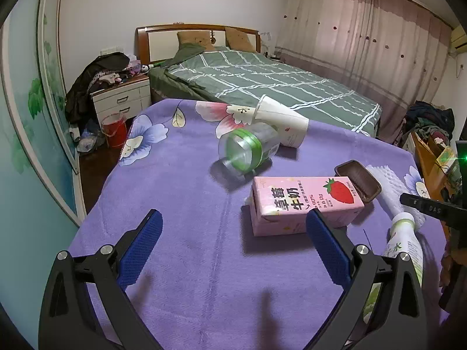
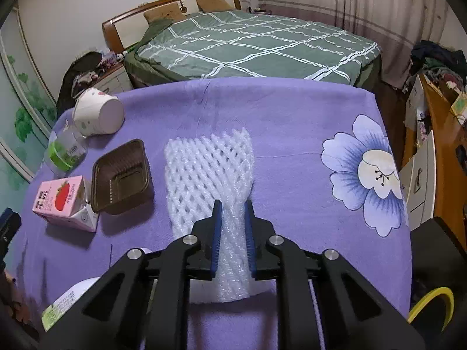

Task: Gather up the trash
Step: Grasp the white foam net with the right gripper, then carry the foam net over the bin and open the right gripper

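Trash lies on a purple flowered cloth. My right gripper is shut on a white foam fruit net, squeezing its near end. My left gripper is open and empty, just in front of a pink strawberry milk carton lying flat; the carton also shows in the right wrist view. A brown plastic tray, a clear jar with a green band, a white paper cup on its side and a white bottle lie around.
A bed with a green checked cover stands behind the table. A white nightstand and a red bucket are at the left. A wooden cabinet with clutter is at the right. A yellow rim shows at lower right.
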The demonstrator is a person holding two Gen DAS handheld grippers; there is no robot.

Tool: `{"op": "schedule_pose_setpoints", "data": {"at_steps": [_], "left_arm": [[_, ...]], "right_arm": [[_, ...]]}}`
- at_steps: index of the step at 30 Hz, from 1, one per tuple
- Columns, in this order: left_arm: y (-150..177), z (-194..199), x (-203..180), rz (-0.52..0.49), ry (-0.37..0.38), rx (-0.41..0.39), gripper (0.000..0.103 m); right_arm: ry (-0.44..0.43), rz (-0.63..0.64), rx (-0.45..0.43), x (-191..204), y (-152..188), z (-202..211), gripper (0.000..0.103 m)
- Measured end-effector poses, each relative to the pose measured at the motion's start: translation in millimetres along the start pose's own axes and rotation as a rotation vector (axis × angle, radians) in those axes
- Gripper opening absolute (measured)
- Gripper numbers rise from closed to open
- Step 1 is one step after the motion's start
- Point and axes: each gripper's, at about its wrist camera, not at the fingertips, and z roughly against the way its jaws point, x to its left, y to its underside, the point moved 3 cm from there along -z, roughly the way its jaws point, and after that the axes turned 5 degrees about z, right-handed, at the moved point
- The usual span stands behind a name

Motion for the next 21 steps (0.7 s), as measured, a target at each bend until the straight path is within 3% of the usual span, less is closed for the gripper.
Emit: {"op": "schedule_pose_setpoints", "data": {"at_steps": [11,17,21], "left_arm": [[3,6,-8,-0.021,0.030,-0.015,0.097],[2,11,-10,-0.025,0.049,-0.028,0.097],[3,12,-14,-0.033,0.056,-0.029,0.097]], "right_arm": [[-0.007,-0.064,-0.081,-14,8,51,0.013],[0.040,-0.171,-0.120,-54,50,94,0.013],[0.123,-0.283,-0.142,-102,91,130,0.014]]}}
